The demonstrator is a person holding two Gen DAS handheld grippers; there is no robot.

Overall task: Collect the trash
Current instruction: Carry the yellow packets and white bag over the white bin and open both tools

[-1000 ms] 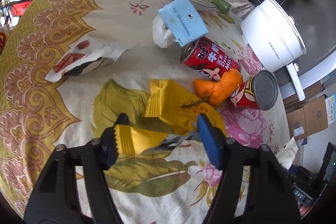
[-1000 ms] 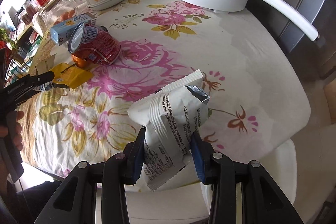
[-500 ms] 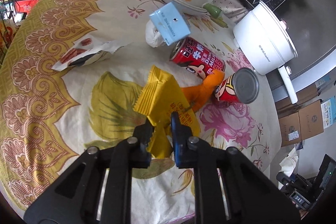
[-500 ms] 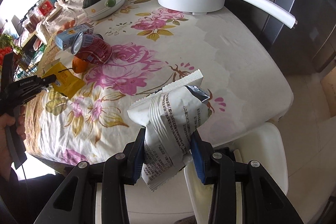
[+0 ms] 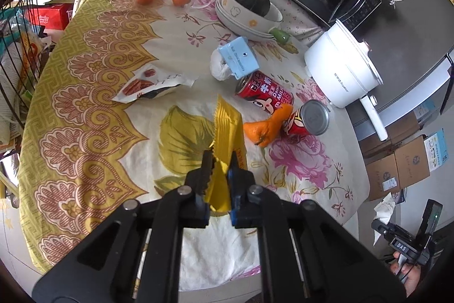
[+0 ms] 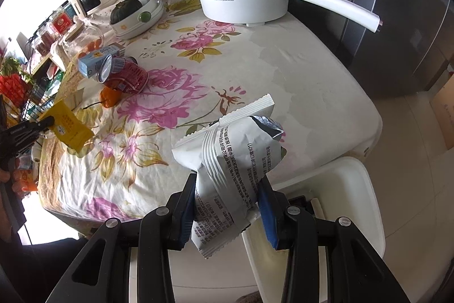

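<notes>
In hand: the left hand-held gripper (image 5: pixel 218 163) is closing its jaws on a yellow wrapper (image 5: pixel 227 127), lifting it off the table (image 5: pixel 85 110); the right hand-held gripper (image 6: pixel 228 196) is pinching a white packet (image 6: pixel 235 161) above a white bin (image 6: pixel 354 189). Outstanding: two red cans (image 5: pixel 264 91), orange peel (image 5: pixel 264 127), a blue carton (image 5: pixel 239 57) and a torn snack bag (image 5: pixel 150 87) are lying on the table.

1. My left tool (image 5: pixel 219 161) points steeply down, its jaws closing, with a yellow wrapper (image 5: pixel 227 129) pinched between the pads.
2. My right tool (image 6: pixel 228 189) also tilts steeply down, its jaws clamped on a white snack bag (image 6: pixel 229 158).
3. In the right wrist view, my left hand (image 6: pixel 4 176) shows at the frame's left edge, gripping its tool's handle.
</notes>
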